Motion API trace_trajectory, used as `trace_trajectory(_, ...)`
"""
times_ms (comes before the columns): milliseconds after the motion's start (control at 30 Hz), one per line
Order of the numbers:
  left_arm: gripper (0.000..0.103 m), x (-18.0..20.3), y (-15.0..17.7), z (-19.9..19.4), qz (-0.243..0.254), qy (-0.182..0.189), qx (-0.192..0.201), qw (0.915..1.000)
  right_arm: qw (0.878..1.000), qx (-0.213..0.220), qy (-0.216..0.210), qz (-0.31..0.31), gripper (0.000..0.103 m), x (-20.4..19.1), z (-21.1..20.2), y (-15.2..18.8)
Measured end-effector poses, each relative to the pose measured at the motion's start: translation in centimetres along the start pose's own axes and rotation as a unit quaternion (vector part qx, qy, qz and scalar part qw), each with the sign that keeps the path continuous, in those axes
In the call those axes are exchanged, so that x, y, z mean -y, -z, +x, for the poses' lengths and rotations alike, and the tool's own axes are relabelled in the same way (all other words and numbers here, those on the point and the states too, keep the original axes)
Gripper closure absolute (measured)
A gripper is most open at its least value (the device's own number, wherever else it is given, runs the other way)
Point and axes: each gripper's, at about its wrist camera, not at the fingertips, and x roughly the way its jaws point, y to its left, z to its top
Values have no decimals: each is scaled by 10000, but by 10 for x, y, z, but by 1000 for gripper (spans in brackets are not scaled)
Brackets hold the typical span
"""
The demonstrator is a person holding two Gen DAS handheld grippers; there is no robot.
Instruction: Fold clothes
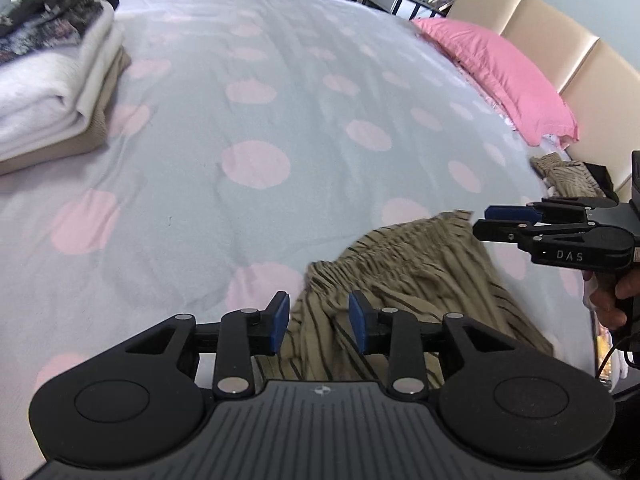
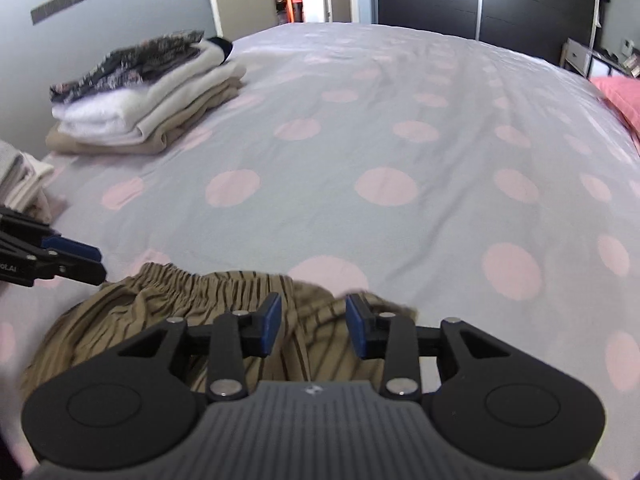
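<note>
A striped garment (image 2: 168, 304) is lying crumpled on the dotted bedspread (image 2: 360, 140). The left gripper (image 1: 318, 322) and right gripper (image 2: 313, 326) are being held above it, jaws apart, nothing clamped.

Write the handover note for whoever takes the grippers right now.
Left gripper: open, nothing held, over the striped garment.
Right gripper: open, nothing held, over the same garment's other side.
Garment lies crumpled at the near edge of the bed, elastic waistband facing away.
Done: folded stack at the far left of the bed.
Left: spread and fold the striped garment, then stack it.
</note>
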Motion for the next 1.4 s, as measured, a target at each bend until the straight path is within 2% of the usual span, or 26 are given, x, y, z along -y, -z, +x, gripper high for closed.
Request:
trace_trajectory(67, 62, 6, 13, -15, -85, -36, 57, 9999, 9998, -21, 1, 191, 63, 5, -16, 10)
trace_trajectory(133, 61, 11, 29, -30, -241, -71, 88, 9996, 9992, -77, 34, 392, 56, 9, -29, 23)
trace_trajectory(267, 60, 23, 64, -49, -489, -54, 17, 9988, 9966, -337, 32, 748, 51, 10, -47, 53)
trace_trajectory(333, 57, 30, 78, -52, -601, -15, -57, 9982, 9955, -425, -6, 848, 43, 8, -55, 70)
trace_trajectory(467, 56, 41, 99, -49, -809, 35, -143, 9966, 9913, -649, -124, 1141, 42, 6, -62, 98)
trace_trajectory(567, 60, 45, 105, -39, -910, -3, -204, 9956, 9890, -742, -210, 1266, 50, 4, -60, 110)
trace_trajectory(600, 68, 45, 107, -36, -968, -14, -233, 9950, 9882, -755, -258, 1307, 64, 4, -58, 112)
trace_trajectory(633, 73, 46, 109, -34, -979, -60, -242, 9949, 9874, -757, -305, 1353, 82, 5, -57, 113)
trace_trajectory(700, 90, 47, 111, -34, -959, -129, -235, 9950, 9872, -721, -251, 1397, 93, 7, -59, 113)
trace_trajectory(733, 93, 47, 112, -36, -931, -141, -217, 9953, 9874, -689, -219, 1407, 98, 8, -60, 112)
trace_trajectory(800, 99, 46, 112, -39, -874, -167, -182, 9959, 9879, -578, -167, 1427, 99, 11, -65, 107)
trace_trajectory(967, 102, 45, 109, -57, -764, -271, 28, 9967, 9897, -366, 216, 1365, 101, 15, -77, 100)
trace_trajectory(1067, 102, 42, 111, -57, -701, -502, -58, 9963, 9879, -414, 647, 1344, 103, 23, -76, 102)
trace_trajectory(1133, 102, 39, 115, -54, -688, -578, -173, 9958, 9869, -449, 658, 1406, 103, 28, -72, 106)
trace_trajectory(1200, 102, 43, 116, -51, -377, -888, -241, 9950, 9866, -478, 758, 1363, 103, 30, -69, 109)
trace_trajectory(1267, 103, 49, 119, -50, -36, -1365, -264, 9903, 9841, -407, 1279, 1166, 103, 29, -69, 110)
trace_trajectory(1300, 103, 48, 119, -52, -56, -1359, -230, 9904, 9810, -354, 1560, 1099, 103, 30, -70, 111)
trace_trajectory(1333, 103, 46, 118, -54, -103, -1317, -189, 9910, 9793, -285, 1611, 1194, 103, 36, -73, 110)
trace_trajectory(1400, 103, 44, 118, -58, -211, -1149, -125, 9931, 9789, -234, 1376, 1495, 103, 49, -79, 110)
